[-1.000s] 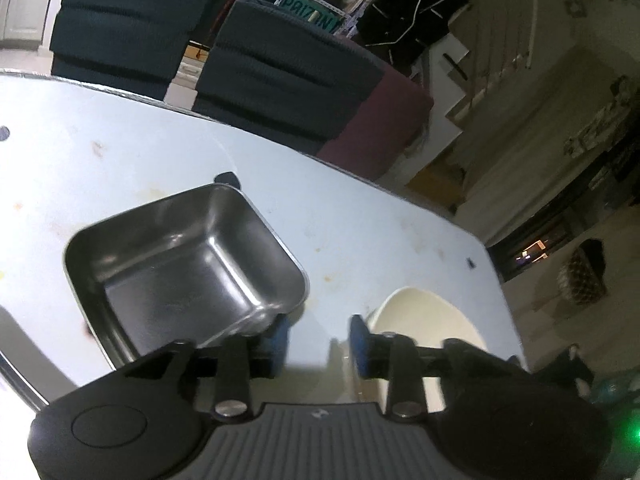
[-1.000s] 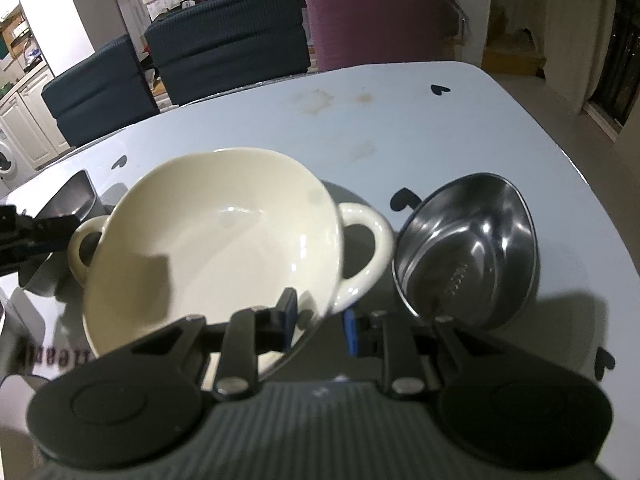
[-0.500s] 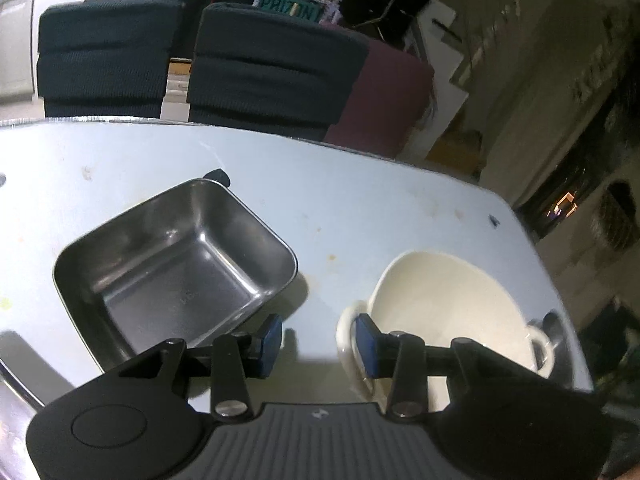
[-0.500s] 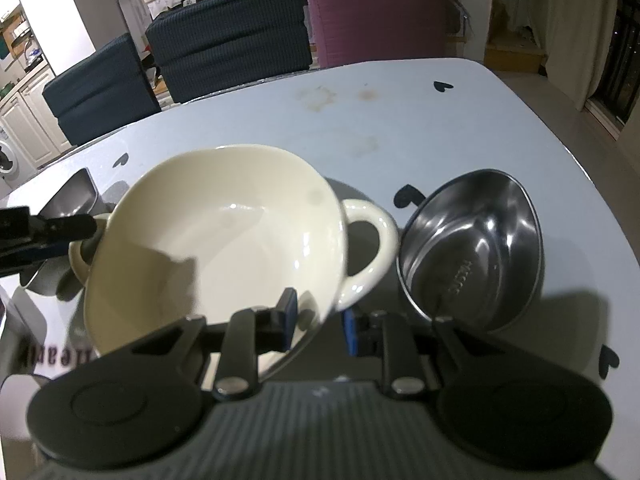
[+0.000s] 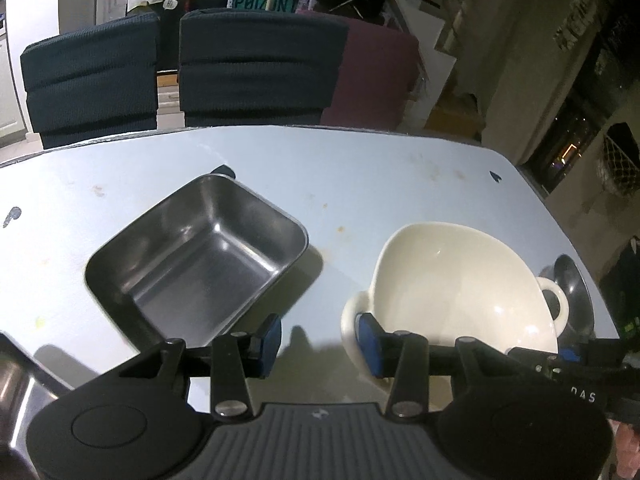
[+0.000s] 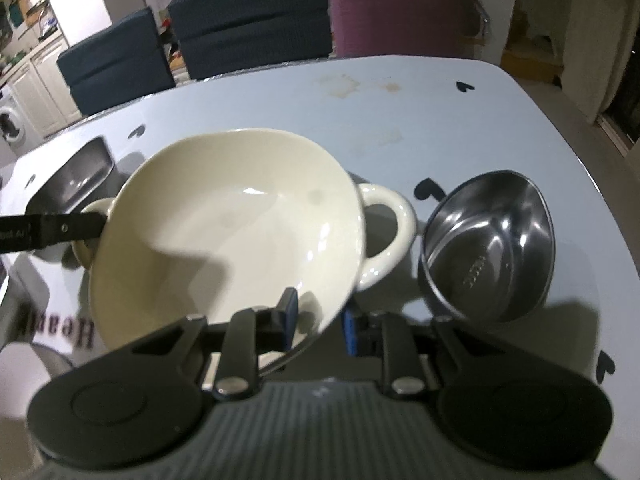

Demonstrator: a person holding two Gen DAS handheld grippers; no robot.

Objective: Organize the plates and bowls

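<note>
A cream bowl with two loop handles [image 6: 240,216] is tilted above the pale blue table [image 6: 400,120]. My right gripper [image 6: 320,320] is shut on its near rim, one pad inside and one outside. In the left wrist view the same cream bowl [image 5: 452,280] is at the right. My left gripper [image 5: 318,340] has its jaws opening. Its right finger [image 5: 368,340] is at the bowl's left handle [image 5: 349,320], and the other pad is far from it. A square steel tray [image 5: 200,256] lies ahead to the left, and an oval steel bowl [image 6: 488,244] stands right of the cream bowl.
Two dark blue chairs [image 5: 256,68] and a maroon chair [image 6: 400,8] stand along the table's far edge. The table's right edge [image 6: 576,152] drops to the floor. A white sheet with dark letters [image 6: 60,332] and another steel piece [image 5: 12,380] lie at the near left.
My left gripper has rolled level and swung right, from the steel tray's corner to the cream bowl's left handle. The right gripper keeps its hold on the bowl, almost still.
</note>
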